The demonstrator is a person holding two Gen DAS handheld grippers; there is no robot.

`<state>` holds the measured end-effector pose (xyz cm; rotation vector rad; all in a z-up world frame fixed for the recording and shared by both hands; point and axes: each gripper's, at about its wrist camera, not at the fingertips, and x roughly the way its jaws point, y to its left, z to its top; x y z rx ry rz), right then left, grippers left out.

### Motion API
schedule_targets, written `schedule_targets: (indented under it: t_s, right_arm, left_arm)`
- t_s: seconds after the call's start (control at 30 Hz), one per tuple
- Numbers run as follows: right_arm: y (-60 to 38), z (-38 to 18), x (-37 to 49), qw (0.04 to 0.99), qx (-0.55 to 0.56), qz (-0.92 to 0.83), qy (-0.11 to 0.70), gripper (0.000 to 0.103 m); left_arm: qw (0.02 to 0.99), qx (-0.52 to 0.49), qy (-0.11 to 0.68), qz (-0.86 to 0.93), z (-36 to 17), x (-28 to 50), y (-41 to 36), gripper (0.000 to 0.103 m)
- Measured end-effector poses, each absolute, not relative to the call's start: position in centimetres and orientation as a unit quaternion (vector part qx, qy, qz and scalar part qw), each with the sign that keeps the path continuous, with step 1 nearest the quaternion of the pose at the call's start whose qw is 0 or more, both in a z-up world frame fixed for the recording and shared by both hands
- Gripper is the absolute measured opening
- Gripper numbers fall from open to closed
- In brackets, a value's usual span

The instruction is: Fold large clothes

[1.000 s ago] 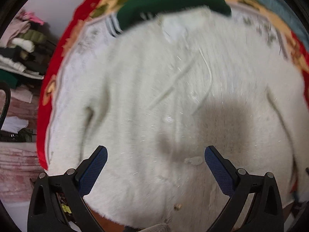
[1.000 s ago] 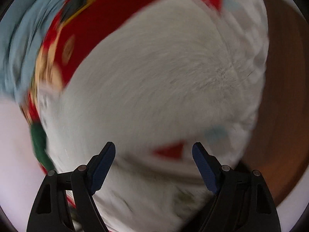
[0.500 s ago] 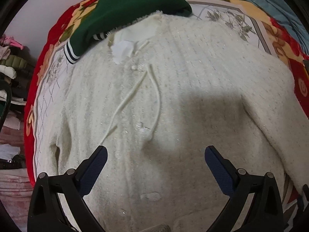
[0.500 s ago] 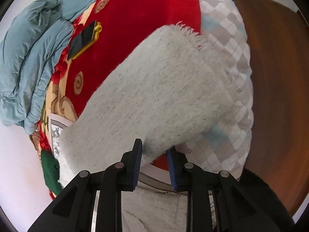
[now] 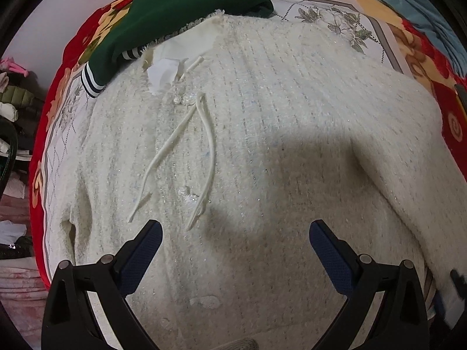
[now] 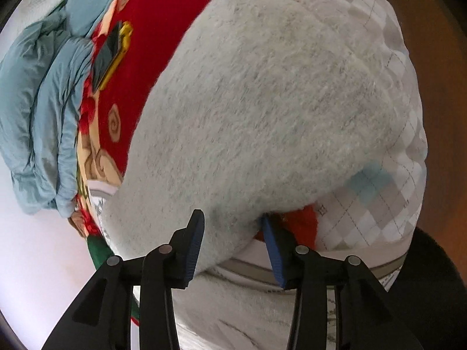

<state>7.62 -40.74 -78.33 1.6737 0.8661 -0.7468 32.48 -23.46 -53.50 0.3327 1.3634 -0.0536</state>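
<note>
Cream-white fuzzy tweed cardigan (image 5: 277, 151) lies spread face up across the middle of the left wrist view, on a red floral blanket (image 5: 52, 110) that covers what looks like a bed. Its two white drawstring cords (image 5: 186, 145) trail loose down the front. I judge the folding barely begun — the body is still flat and full width, and only one sleeve is being handled.

That thick fuzzy sleeve (image 6: 277, 110) fills the centre of the right wrist view. The right gripper (image 6: 232, 243) has its fingers partly closed around the sleeve's near end, cloth bunched between them; I cannot tell for certain that both pads press on it. The left gripper (image 5: 235, 258) hovers over the lower front of the cardigan with its fingers spread wide and nothing between them.

Left to do, in my judgement: both sleeves laid in, then the body folded.

A dark green garment with striped cuff (image 5: 181, 14) touches the collar at the upper left of the left wrist view, so room is tight there. In the right wrist view a dark phone in a yellow case (image 6: 112, 54) lies on the blanket at upper left, beside a crumpled pale blue quilt (image 6: 43, 110) — both well clear of the sleeve. A grey checked sheet (image 6: 394, 189) marks the bed's edge at right, with brown floor (image 6: 437, 87) beyond.
</note>
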Motion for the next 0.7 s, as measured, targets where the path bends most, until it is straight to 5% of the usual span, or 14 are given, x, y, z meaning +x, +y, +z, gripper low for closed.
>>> schedule_targets:
  t_s: [0.17,0.27,0.53,0.6,0.7]
  right_arm:
    - [-41.1,-78.9,8.5,0.542,0.696,-0.306,0.358,0.044]
    - [-42.0,-77.0,9.8,0.581,0.675,-0.325,0.318,0.029]
    - [-43.8,-79.9,14.0,0.580,0.687,-0.317,0.302,0.036]
    - [-43.9,-78.4,14.8,0.593,0.673,-0.334,0.290,0.013]
    - [-43.8,-74.7,16.1,0.629,0.639,-0.338,0.286,0.011]
  left_arm:
    - [0.760,0.151,0.632,-0.022,-54.2,32.6,-23.6,0.103]
    - [0.762,0.149,0.629,-0.024,-54.2,32.8,-23.7,0.103]
    - [0.767,0.133,0.627,-0.014,-54.6,33.5,-23.8,0.103]
    - [0.771,0.125,0.624,-0.009,-54.3,33.9,-23.3,0.103]
    - [0.774,0.112,0.623,0.008,-53.8,34.5,-21.9,0.103]
